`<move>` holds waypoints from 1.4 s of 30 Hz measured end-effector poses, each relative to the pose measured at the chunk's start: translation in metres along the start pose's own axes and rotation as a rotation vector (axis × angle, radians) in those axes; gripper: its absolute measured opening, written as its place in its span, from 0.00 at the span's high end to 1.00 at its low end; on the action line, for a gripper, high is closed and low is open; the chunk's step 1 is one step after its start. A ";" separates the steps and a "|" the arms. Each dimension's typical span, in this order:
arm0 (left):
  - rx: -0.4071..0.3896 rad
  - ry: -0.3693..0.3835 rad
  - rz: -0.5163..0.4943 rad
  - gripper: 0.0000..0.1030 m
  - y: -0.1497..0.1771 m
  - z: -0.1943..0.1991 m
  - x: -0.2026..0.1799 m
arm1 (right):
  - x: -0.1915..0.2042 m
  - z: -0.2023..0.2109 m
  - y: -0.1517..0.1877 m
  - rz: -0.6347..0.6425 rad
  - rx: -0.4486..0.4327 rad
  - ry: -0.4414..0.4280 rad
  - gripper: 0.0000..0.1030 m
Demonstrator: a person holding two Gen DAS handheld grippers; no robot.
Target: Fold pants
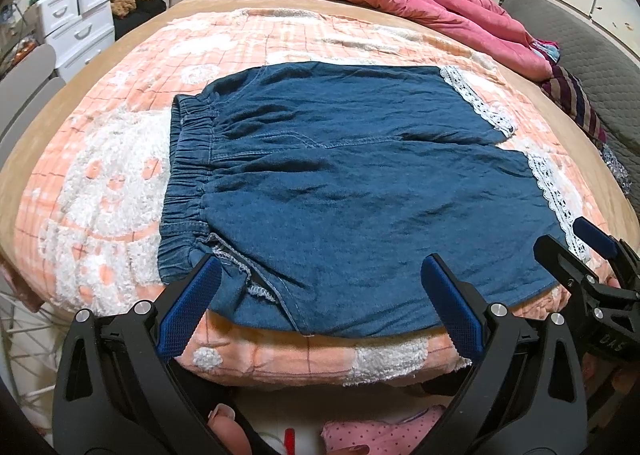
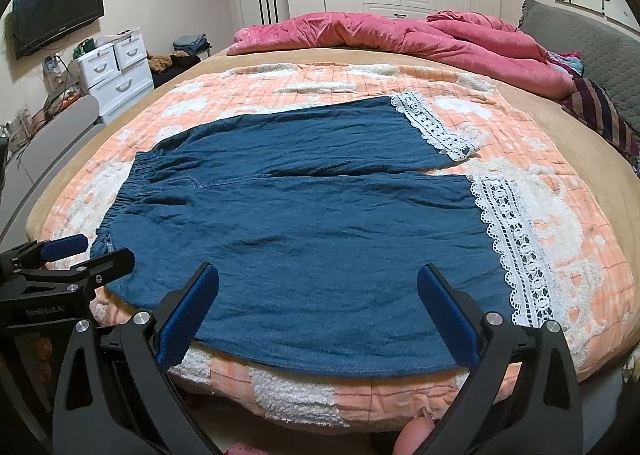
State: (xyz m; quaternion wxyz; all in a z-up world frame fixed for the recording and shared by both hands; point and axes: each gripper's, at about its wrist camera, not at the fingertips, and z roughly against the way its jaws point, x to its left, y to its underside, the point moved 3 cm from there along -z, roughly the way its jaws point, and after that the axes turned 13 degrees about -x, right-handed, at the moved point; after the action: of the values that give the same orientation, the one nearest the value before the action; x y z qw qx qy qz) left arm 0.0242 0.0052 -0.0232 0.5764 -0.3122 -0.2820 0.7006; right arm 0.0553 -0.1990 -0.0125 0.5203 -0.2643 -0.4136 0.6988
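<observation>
Only partly readable: white letters, seemingly "DAS", on the black right gripper [image 1: 592,251] body in the left wrist view. Small white print on the black left gripper [image 2: 92,251] body in the right wrist view, too blurred to make out.

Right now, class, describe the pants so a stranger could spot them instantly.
Find the bed with its peach-and-white blanket. The pants lie flat on it by the near edge. Alone there, they are blue denim with white lace cuffs.
</observation>
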 end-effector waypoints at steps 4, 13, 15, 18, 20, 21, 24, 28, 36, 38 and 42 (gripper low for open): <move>0.006 0.000 0.009 0.09 -0.003 -0.006 0.005 | 0.000 -0.006 -0.001 -0.003 0.008 -0.004 0.04; 0.025 0.017 0.066 0.09 -0.017 -0.024 0.022 | 0.005 -0.031 -0.013 0.036 0.020 -0.026 0.04; 0.028 0.017 0.070 0.09 -0.021 -0.030 0.028 | 0.007 -0.041 -0.018 0.051 0.022 -0.038 0.04; 0.038 -0.010 0.063 0.09 -0.029 -0.040 0.042 | 0.012 -0.058 -0.028 0.070 0.033 -0.071 0.04; 0.029 -0.037 0.063 0.09 -0.039 -0.050 0.058 | 0.015 -0.075 -0.036 0.070 0.055 -0.110 0.04; 0.033 -0.056 0.062 0.09 -0.042 -0.054 0.066 | 0.017 -0.082 -0.039 0.076 0.060 -0.114 0.04; 0.073 -0.114 0.068 0.09 -0.054 -0.074 0.095 | 0.020 -0.108 -0.056 0.092 0.065 -0.134 0.04; 0.087 -0.139 0.094 0.09 -0.070 -0.103 0.129 | 0.025 -0.145 -0.077 0.082 0.095 -0.196 0.04; 0.076 -0.045 0.114 0.09 -0.089 -0.145 0.158 | 0.051 -0.215 -0.108 0.213 0.146 -0.280 0.04; 0.061 -0.026 0.106 0.14 -0.093 -0.148 0.159 | 0.060 -0.229 -0.114 0.258 0.142 -0.303 0.04; 0.064 0.054 0.111 0.55 -0.097 -0.160 0.155 | 0.080 -0.262 -0.123 0.352 0.168 -0.337 0.04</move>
State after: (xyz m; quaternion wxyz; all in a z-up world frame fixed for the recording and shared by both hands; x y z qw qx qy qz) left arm 0.1859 0.1800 -0.0712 0.5535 -0.3277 -0.2260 0.7316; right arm 0.3019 -0.0301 -0.0386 0.3343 -0.1679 -0.3828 0.8447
